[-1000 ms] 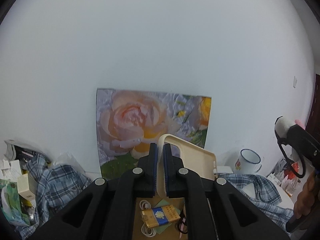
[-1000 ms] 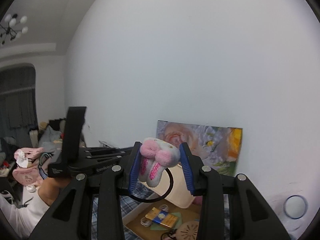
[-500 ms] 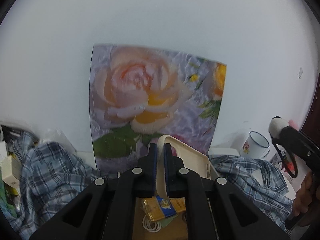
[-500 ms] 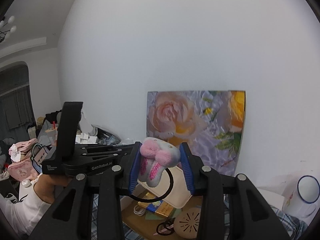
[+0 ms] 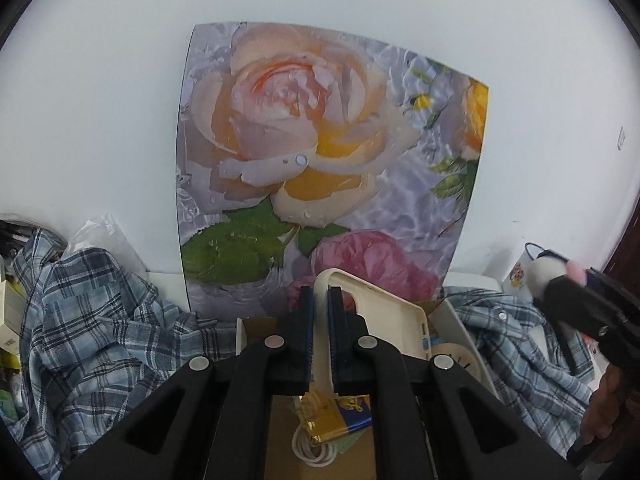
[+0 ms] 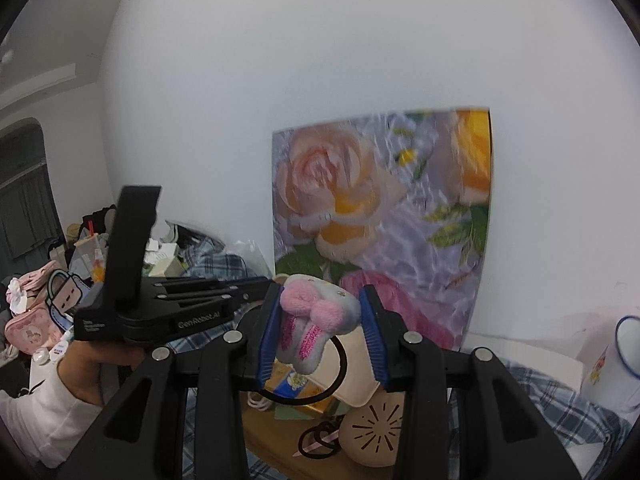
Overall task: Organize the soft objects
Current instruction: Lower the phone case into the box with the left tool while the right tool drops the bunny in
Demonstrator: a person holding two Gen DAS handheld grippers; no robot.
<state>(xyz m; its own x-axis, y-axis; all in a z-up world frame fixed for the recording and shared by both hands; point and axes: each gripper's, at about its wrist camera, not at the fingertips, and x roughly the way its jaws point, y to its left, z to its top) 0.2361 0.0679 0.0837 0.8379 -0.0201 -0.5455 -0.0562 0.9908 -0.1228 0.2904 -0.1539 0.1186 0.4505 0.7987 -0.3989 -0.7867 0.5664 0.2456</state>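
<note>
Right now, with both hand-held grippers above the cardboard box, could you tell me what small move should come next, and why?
Probably lower the right hand-held gripper a little further toward the cardboard box. It is shut on the plush bunny hair tie, which hangs above the box, not inside it. The left hand-held gripper grips the cream phone case over the same box.

The box [image 5: 280, 420] sits before the poster [image 5: 328, 152], which leans on the wall. Shirts lie left [image 5: 92, 320] and right [image 5: 516, 344] of the box. The mug [image 6: 612, 364] stands right of the poster.
</note>
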